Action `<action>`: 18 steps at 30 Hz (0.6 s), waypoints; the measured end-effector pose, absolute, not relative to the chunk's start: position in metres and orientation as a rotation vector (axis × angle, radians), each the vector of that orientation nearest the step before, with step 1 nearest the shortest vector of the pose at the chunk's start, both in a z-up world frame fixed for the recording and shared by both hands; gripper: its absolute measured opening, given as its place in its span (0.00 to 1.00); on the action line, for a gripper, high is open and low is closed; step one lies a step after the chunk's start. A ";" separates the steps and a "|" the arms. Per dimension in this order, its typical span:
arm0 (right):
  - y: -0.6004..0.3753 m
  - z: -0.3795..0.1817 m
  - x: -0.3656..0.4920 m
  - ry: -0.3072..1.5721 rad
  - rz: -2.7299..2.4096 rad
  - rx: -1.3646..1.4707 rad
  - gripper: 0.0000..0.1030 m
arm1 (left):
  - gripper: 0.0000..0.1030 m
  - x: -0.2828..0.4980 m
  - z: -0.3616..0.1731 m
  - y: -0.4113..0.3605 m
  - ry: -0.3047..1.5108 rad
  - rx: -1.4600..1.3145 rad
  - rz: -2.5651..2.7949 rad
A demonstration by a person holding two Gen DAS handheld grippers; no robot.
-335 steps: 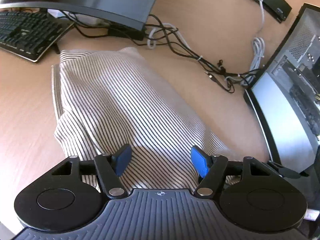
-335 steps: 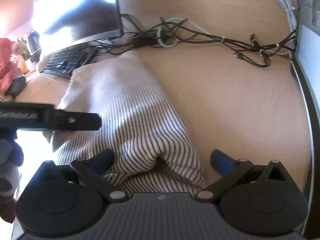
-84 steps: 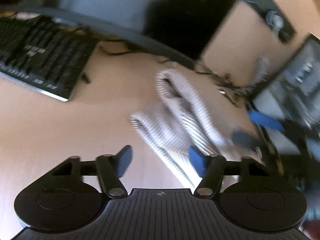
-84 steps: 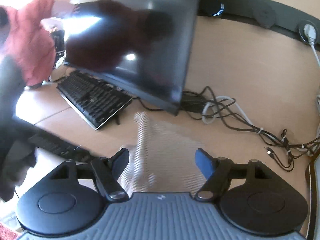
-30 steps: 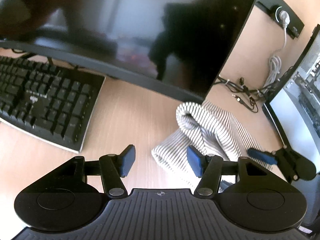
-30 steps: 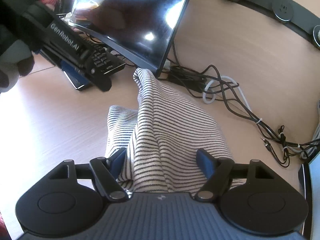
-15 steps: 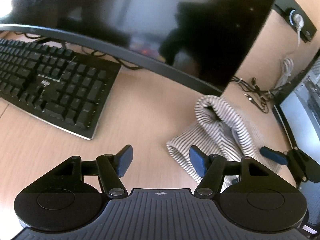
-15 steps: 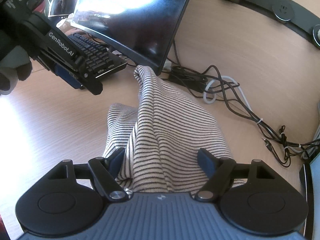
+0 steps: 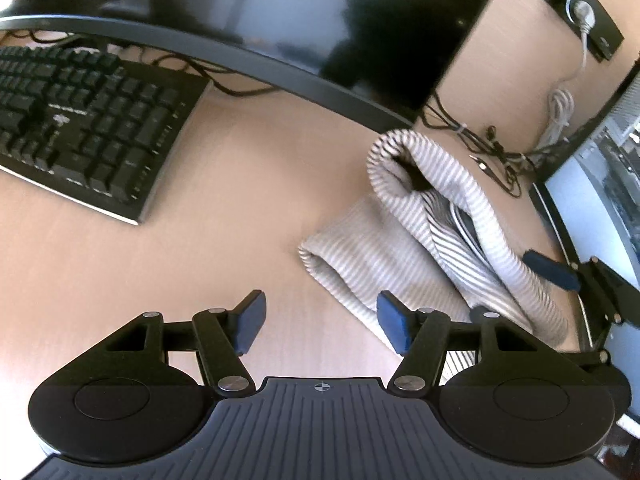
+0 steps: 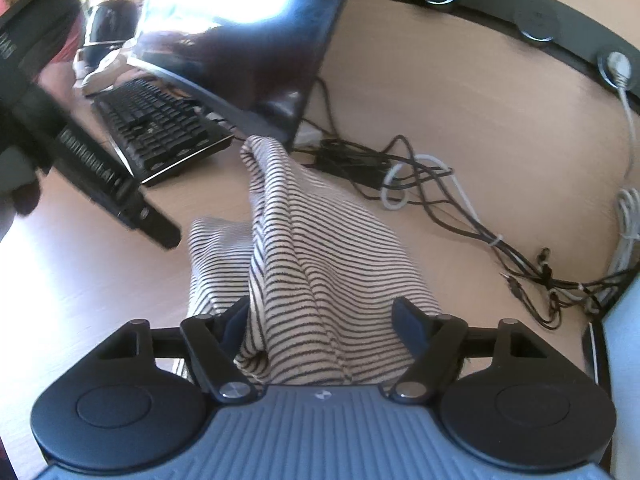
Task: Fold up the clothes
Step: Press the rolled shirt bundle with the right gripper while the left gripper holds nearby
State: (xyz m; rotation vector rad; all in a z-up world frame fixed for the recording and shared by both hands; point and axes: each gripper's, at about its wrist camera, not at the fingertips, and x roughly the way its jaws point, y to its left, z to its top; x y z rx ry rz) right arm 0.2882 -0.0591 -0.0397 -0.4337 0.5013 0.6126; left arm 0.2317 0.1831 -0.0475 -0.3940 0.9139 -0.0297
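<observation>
Right wrist view: the striped garment (image 10: pixel 320 280) is bunched between the right gripper (image 10: pixel 324 320)'s jaws, which stand wide with cloth draped through the gap, not pinched as far as I can tell. One end of the cloth rises in a peak near the keyboard (image 10: pixel 160 128); the rest lies doubled on the wooden surface (image 10: pixel 460 112), on the cable side of the keyboard. In the left wrist view, the left gripper (image 9: pixel 320 322) hovers over bare wood between keyboard and garment, jaws wide, holding nothing. My read: a fold is mid-way, one layer lifted over another. Next comes laying that raised end flat and squaring the edges, with the left gripper pinning the lower layer so it doesn't drag.
</observation>
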 end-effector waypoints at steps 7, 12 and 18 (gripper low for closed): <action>-0.052 -0.024 0.286 0.450 0.626 -0.382 0.67 | 0.63 0.229 -0.051 0.173 0.920 -0.407 -0.054; -0.034 -0.045 0.294 0.491 0.653 -0.517 0.71 | 0.60 0.226 -0.050 0.173 0.923 -0.458 -0.078; -0.044 -0.038 0.301 0.514 0.664 -0.491 0.29 | 0.51 0.230 -0.054 0.162 0.935 -0.494 -0.161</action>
